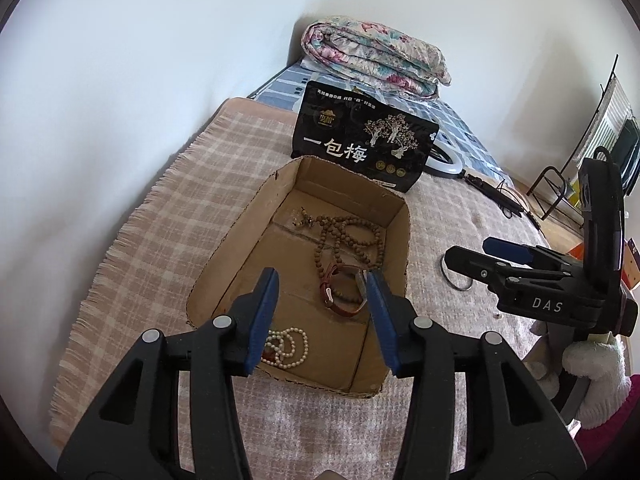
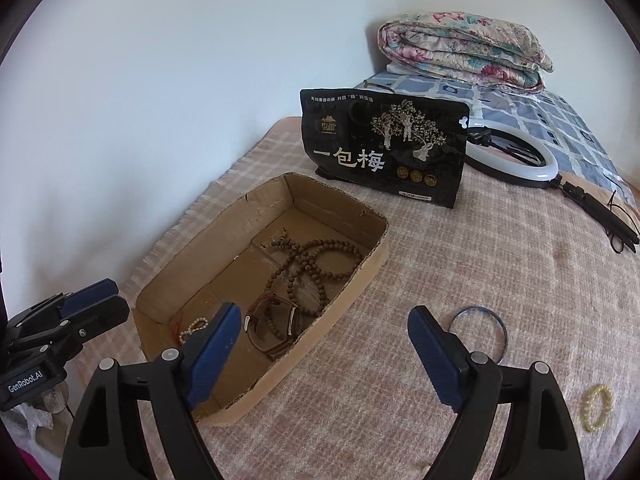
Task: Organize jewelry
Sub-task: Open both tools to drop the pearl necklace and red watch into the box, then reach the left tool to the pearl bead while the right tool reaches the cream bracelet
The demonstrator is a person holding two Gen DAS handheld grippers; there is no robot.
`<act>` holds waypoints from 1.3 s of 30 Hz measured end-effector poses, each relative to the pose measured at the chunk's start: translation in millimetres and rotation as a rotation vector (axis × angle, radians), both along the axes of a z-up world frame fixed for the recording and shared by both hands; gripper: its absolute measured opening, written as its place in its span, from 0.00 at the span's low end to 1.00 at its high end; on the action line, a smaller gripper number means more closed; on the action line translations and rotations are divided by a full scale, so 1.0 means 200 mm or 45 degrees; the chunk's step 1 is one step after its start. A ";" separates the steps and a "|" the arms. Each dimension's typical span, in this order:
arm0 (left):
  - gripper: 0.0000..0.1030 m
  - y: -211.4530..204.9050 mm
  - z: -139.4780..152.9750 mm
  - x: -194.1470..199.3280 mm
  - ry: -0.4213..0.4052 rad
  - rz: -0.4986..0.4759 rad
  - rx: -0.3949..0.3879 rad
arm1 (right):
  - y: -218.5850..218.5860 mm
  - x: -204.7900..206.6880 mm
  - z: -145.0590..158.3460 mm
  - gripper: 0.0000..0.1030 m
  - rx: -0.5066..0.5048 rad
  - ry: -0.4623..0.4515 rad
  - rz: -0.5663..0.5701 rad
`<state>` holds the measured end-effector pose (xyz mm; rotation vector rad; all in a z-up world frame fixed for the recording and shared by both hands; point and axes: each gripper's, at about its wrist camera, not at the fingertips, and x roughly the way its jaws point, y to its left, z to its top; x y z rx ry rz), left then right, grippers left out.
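Note:
An open cardboard box [image 1: 224, 248] [image 2: 360, 268] lies on the plaid bed cover. In it are a long brown bead necklace [image 1: 352, 236] [image 2: 316, 258], a red-brown strap watch [image 1: 340, 304] [image 2: 276, 340] with a small bead bracelet, and a pearl bracelet [image 1: 286, 346] [image 2: 193, 326]. My left gripper [image 1: 324, 320] is open and empty above the box's near end. My right gripper [image 2: 324, 354] is open and empty over the cover, right of the box. A metal bangle [image 2: 478, 334] [image 1: 456, 278] and a yellow bead bracelet [image 2: 597, 406] lie on the cover.
A black snack bag [image 1: 362, 140] [image 2: 386, 146] stands behind the box. A ring light with stand [image 2: 516, 160] lies at the back right. A folded floral quilt [image 1: 376, 54] [image 2: 460, 46] sits by the wall. The white wall runs along the left.

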<state>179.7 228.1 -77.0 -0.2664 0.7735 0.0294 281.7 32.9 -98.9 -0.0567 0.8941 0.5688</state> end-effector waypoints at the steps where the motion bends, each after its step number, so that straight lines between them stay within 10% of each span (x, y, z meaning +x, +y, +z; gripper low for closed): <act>1: 0.52 -0.01 0.01 0.00 -0.008 -0.003 0.006 | -0.02 -0.01 0.00 0.86 -0.007 -0.007 -0.008; 10: 0.79 -0.12 0.05 -0.02 -0.057 -0.017 0.041 | -0.20 -0.05 0.05 1.00 -0.067 -0.070 -0.120; 39: 0.79 -0.66 0.01 0.06 -0.026 -0.245 0.138 | -1.06 -0.16 0.09 1.00 -0.093 -0.069 -0.527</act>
